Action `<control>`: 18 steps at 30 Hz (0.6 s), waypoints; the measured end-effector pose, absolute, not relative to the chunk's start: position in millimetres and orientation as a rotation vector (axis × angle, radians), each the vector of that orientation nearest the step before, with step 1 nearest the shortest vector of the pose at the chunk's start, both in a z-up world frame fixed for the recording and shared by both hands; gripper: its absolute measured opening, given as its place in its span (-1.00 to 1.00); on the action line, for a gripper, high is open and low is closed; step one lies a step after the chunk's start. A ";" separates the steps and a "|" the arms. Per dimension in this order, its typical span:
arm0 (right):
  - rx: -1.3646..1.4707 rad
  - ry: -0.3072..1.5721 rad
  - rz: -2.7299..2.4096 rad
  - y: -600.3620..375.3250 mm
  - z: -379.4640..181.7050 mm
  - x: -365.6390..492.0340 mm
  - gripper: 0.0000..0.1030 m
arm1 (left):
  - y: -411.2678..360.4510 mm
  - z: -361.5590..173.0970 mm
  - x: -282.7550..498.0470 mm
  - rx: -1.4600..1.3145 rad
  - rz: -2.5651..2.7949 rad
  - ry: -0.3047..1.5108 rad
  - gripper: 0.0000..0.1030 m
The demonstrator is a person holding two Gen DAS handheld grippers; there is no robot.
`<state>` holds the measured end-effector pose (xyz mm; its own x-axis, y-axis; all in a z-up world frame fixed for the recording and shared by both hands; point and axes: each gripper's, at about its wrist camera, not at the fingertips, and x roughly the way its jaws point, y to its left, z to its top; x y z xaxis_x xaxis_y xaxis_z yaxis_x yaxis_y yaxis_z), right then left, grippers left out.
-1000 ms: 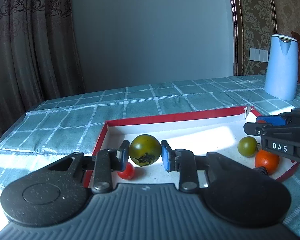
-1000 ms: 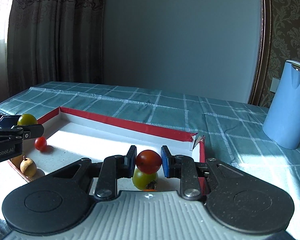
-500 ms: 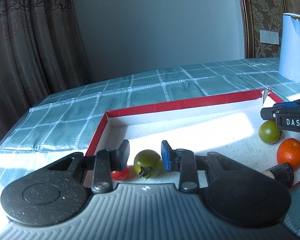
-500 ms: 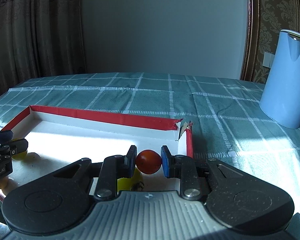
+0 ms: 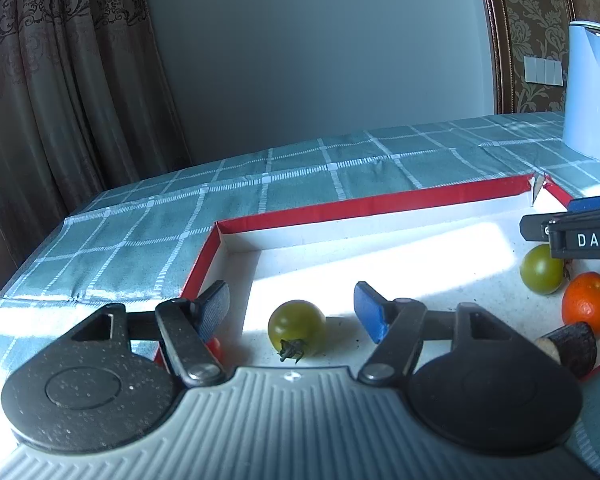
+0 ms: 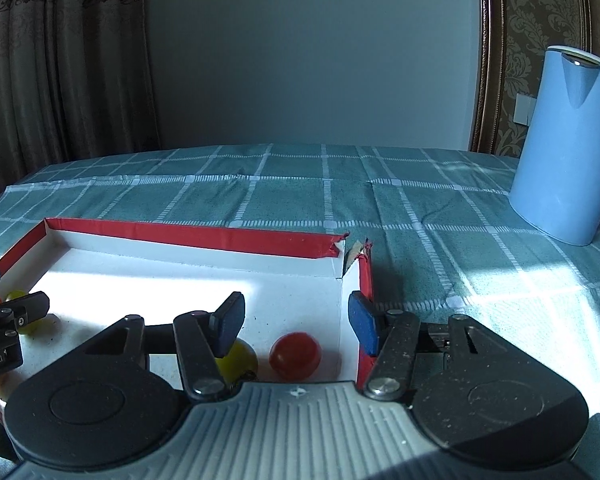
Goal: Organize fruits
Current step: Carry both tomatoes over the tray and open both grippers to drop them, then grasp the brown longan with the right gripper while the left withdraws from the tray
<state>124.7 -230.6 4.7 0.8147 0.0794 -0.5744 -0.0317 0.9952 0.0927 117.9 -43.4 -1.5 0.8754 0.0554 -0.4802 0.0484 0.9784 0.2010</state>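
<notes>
Teal checked tablecloth (image 6: 292, 184), red-rimmed tray (image 5: 340, 206) on it — left gripper (image 5: 292, 306) and right gripper (image 6: 296, 322) have just been opening, jaws released, green tomato (image 5: 297, 326) and red tomato (image 6: 295, 355) lying free on the tray floor between them — withdrawing carelessly could nudge either round fruit rolling.

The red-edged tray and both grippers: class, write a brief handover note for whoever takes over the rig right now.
Left gripper: jaws have just been opening, green tomato lies free between them on the tray floor.
Right gripper: jaws have just been opening, red tomato released near the tray's right wall.
Done: both tomatoes set down.
Left: other fruits' final places cannot be told; back both grippers out.
</notes>
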 end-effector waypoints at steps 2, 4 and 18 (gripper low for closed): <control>0.065 0.614 0.055 -228.4 4.5 123.8 0.17 | -44.5 -2.3 117.4 0.218 0.004 0.503 0.53; 0.052 0.611 0.052 -226.6 4.0 122.9 0.17 | -46.2 -3.1 116.8 0.230 0.005 0.500 0.60; 0.119 0.543 0.036 -237.1 12.4 102.0 0.18 | -47.9 -5.7 109.1 0.258 0.011 0.474 0.91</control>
